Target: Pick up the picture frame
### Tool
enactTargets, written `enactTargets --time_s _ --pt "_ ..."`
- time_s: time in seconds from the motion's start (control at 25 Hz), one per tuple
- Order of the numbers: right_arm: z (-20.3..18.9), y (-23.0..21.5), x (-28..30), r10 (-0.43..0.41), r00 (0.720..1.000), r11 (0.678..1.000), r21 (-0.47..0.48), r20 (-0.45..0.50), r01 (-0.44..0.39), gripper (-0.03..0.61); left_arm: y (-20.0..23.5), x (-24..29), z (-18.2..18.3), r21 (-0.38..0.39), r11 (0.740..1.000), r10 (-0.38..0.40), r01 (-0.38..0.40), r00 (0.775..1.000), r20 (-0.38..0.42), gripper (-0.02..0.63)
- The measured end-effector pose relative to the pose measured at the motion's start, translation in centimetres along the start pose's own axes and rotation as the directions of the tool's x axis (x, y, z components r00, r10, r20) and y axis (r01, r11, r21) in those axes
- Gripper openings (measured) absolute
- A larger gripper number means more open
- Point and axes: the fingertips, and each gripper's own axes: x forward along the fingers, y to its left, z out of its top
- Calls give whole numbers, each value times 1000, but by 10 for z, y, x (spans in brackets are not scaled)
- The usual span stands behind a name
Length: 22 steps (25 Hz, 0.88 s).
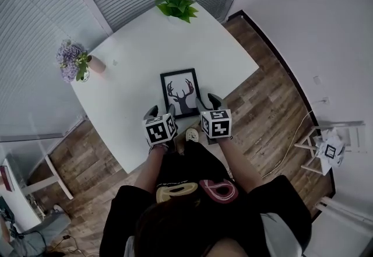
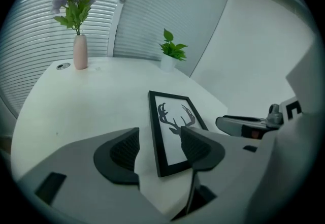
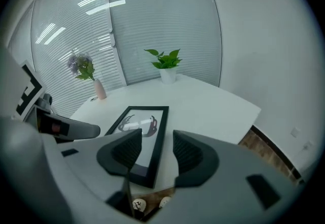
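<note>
Head view, flowers (image 1: 70, 57) in vase (image 1: 96, 64), plant (image 1: 176, 4) in pot (image 2: 167, 63), left hand-held gripper (image 1: 162, 110), right hand-held gripper (image 1: 207, 100) open at picture frame (image 1: 181, 91)

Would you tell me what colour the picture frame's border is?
Black; the picture frame shows it best in the head view.

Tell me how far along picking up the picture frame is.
Nothing is done yet: the picture frame lies flat on the table. In hand: the left hand-held gripper and right hand-held gripper are open, each lined up with a frame edge. Still to do: closing and lifting.
</note>
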Motion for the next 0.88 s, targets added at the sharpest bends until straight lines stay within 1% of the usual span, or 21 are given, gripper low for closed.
enactTargets --time_s 0.16,0.28,0.36,0.48,0.72,0.88 --pt "-5 -8 14 -6 999 1000 -7 -42 5 189 -1 12 0 14 1000 24 -23 999 -22 250" --pt "-14 -6 21 4 997 1000 -20 -78 -5 171 1 17 -2 -1 999 44 -44 998 -35 250" --pt "-18 -5 25 13 995 1000 -19 -98 -15 170 2 20 -3 -13 998 61 -62 997 -41 250" --pt "-18 -4 32 19 993 1000 -20 -113 -21 170 6 25 -4 -16 997 75 -76 995 -61 250" --pt "-25 -6 38 11 990 1000 -18 -141 -13 148 14 28 -13 -17 995 97 -99 991 -97 249" --pt "-29 -5 40 7 987 1000 -16 -158 -10 147 15 29 -20 -20 994 101 -103 988 -115 249"
